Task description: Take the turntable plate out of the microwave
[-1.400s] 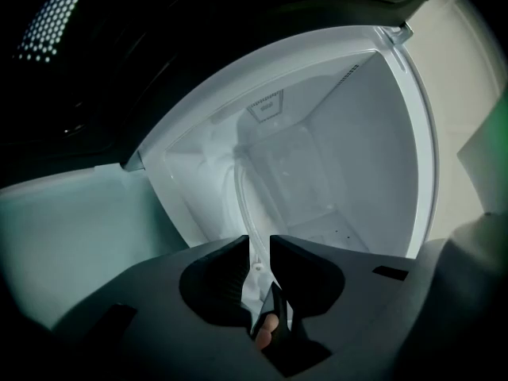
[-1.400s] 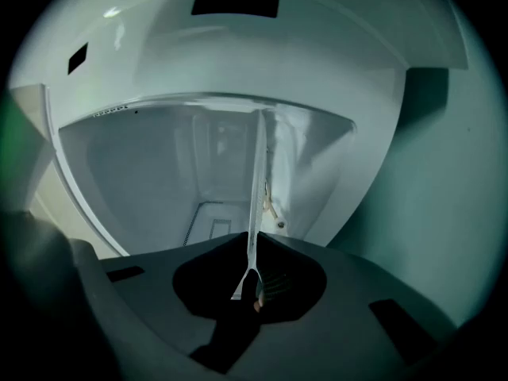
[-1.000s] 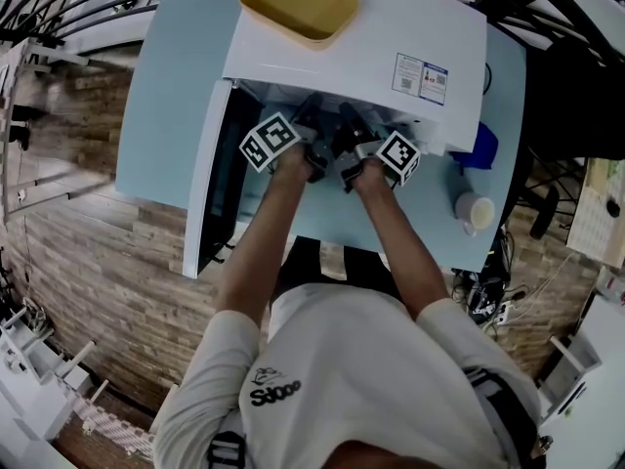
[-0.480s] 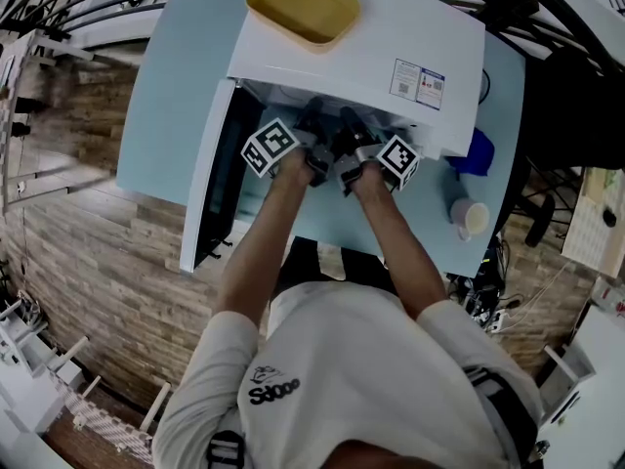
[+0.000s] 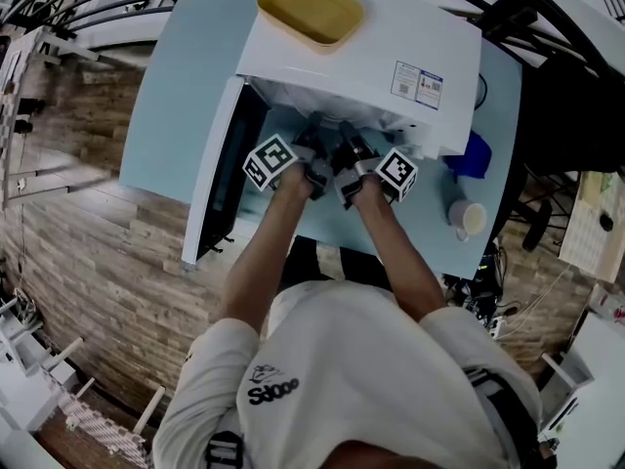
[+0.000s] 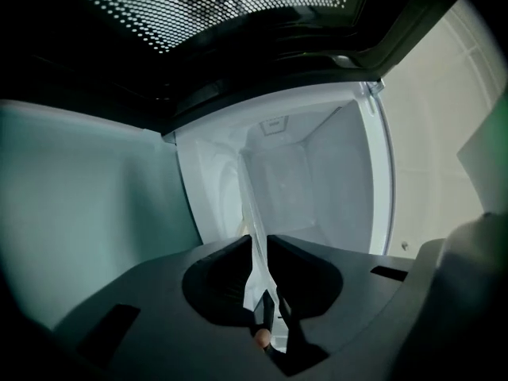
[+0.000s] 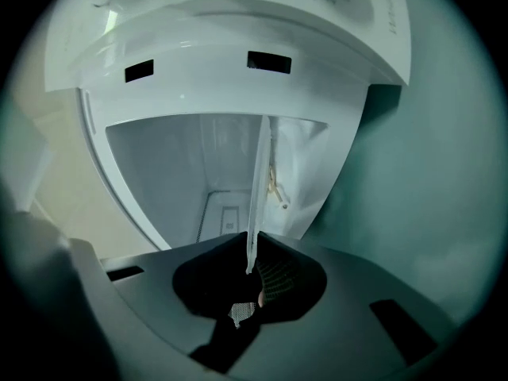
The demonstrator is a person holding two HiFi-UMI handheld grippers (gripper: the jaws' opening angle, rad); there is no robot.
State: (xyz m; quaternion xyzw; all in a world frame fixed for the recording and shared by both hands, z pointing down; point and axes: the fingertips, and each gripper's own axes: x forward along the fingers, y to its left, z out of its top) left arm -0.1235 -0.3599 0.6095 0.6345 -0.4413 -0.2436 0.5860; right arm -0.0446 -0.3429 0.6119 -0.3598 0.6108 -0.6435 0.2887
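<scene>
Step in hand: the lift-out. Both tools stood at the mouth of the microwave (image 5: 361,62), whose door (image 5: 217,179) was swung wide to the person's left. The left gripper (image 6: 255,252) was clamped on the near rim of the turntable plate (image 6: 246,197). The glass ran edge-on between its jaws, which had just eased a touch wider with the rim between them. The right gripper (image 7: 249,254) was closed on the same rim a little further along, the glass pinched thin between its pads. From the jaws the plate reached back into the white cavity — most of it judged to be inside, none of it resting on the pale blue table (image 5: 181,86). In the head view the plate could hardly be made out among the grippers.

Next move, as judged: draw both grippers back toward the person together, level and at an even pace. That way the glass clears the sill of the opening without tipping or twisting between the two grips. The left grip looked the one to mind — a firmer pinch before the pull would be wise. Landing room lay on the table in front of the microwave. A yellow tray (image 5: 311,6) sat on the microwave's top and a cup (image 5: 470,216) stood off to the right.
</scene>
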